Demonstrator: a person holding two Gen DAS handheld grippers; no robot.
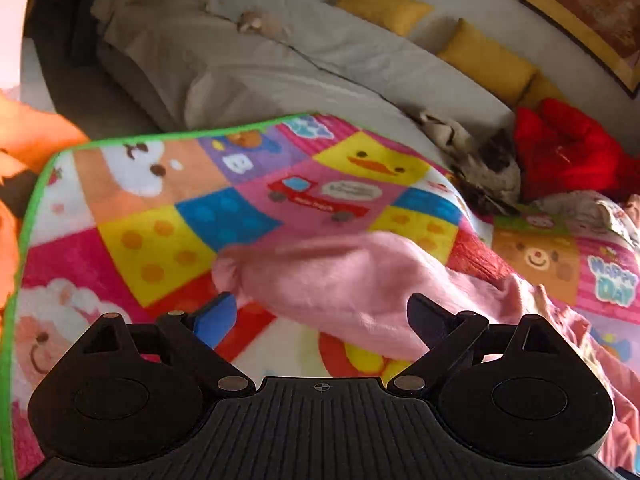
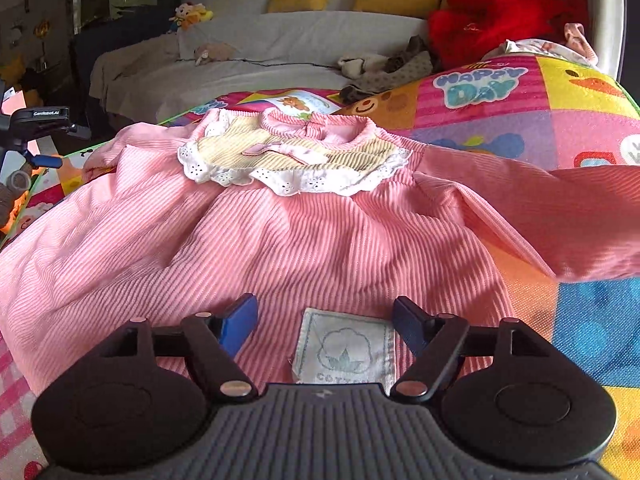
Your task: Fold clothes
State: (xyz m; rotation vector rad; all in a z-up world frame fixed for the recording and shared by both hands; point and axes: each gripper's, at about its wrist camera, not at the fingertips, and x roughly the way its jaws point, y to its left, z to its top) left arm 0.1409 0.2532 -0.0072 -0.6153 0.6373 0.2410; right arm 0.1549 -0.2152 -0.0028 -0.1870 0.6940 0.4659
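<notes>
Pink ribbed fabric, a sleeve of the child's pink corduroy dress, lies blurred across the bright patchwork cartoon blanket in the left wrist view. The left gripper hovers over it with its blue-padded fingers spread apart, the sleeve lying between them but not pinched. Behind the blanket stand a grey sofa with mustard-yellow cushions and a crumpled red garment.

From the right wrist view, the dress lies spread flat on the blanket, its cream bib with a white lace frill facing up and far from the camera. The right gripper stands with jaws wide over the hem, gripping nothing, and a white cotton care label lies between the fingers.
</notes>
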